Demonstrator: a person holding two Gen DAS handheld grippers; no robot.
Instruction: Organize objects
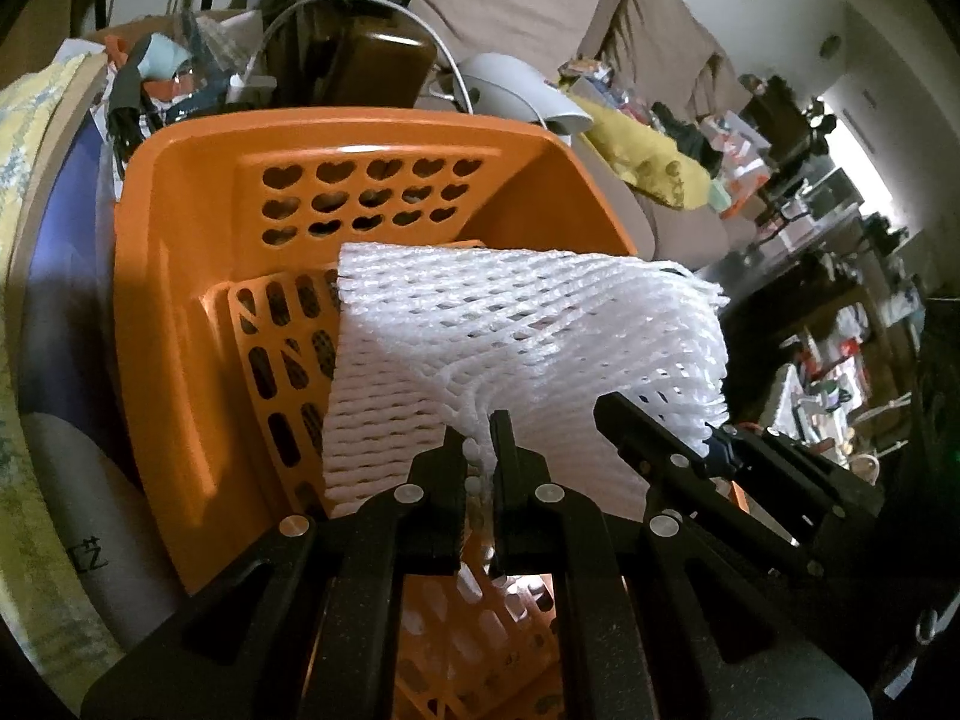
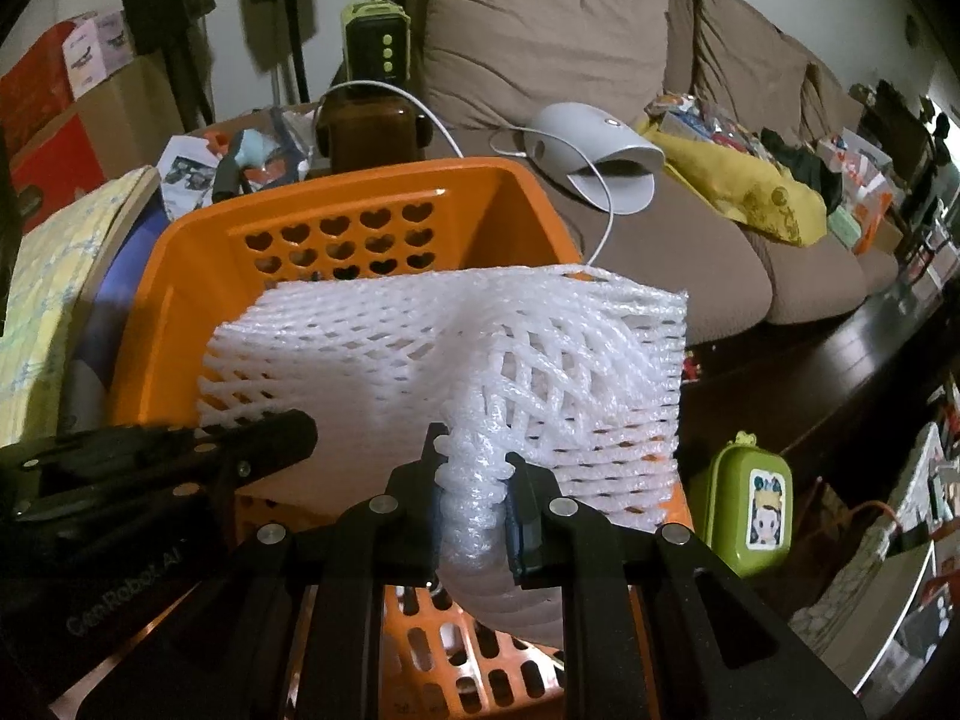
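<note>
Both grippers, left gripper and right gripper, clamp the white foam-mesh sheet just ahead, above the orange perforated plastic basket. Placing step; next likely lowering, then releasing inside.

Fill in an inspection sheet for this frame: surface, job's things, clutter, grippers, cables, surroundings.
Surface: brown sofa seat, basket resting on it.
Job's things: white foam net held over the orange basket.
Clutter: grey mouse-shaped device, yellow cloth, green case, papers behind the basket.
Grippers: left gripper shut on the foam net; right gripper shut on its bunched edge.
Cables: white cable trailing past the basket's far rim.
Surroundings: dim, crowded living room; speaker stands, boxes.
</note>
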